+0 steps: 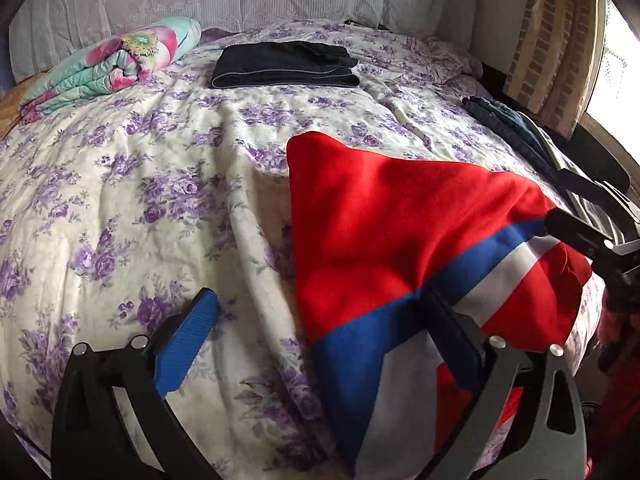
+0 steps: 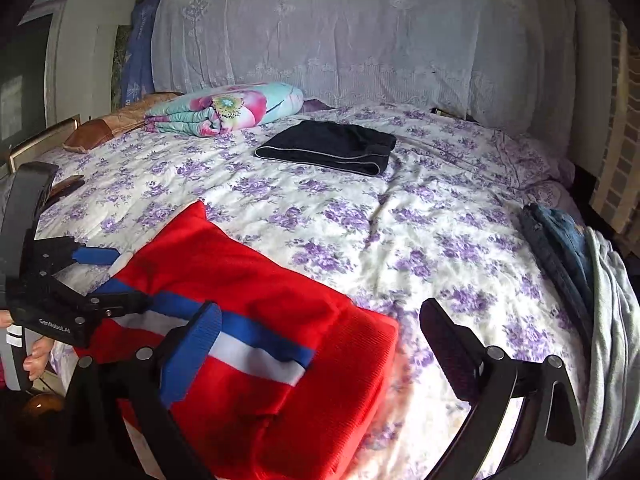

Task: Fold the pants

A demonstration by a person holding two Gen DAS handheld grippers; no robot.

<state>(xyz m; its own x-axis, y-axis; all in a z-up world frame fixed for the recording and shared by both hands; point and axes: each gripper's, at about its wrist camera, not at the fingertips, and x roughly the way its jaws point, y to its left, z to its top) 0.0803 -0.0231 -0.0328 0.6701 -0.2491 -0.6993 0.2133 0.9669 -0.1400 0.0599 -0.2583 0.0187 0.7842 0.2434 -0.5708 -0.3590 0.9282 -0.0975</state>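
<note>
Left wrist: left gripper (image 1: 316, 320) fingers wide apart, red pants (image 1: 400, 216) folded on floral bedsheet (image 1: 120, 184) at near edge | right wrist: right gripper (image 2: 320, 328) spread wide above pants; left gripper body reads "GenRobot.AI"; black folded garment (image 2: 328, 146) farther back.

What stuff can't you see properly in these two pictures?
- Red pants: the near end runs off the bottom edge in both wrist views, so the whole shape is unknown.
- Right edge of the bed: a denim pile and grey cloth are cut off by the fisheye rim in the right wrist view.
- Left gripper: one finger lies against the pants in the left wrist view; contact underneath is hidden.
</note>
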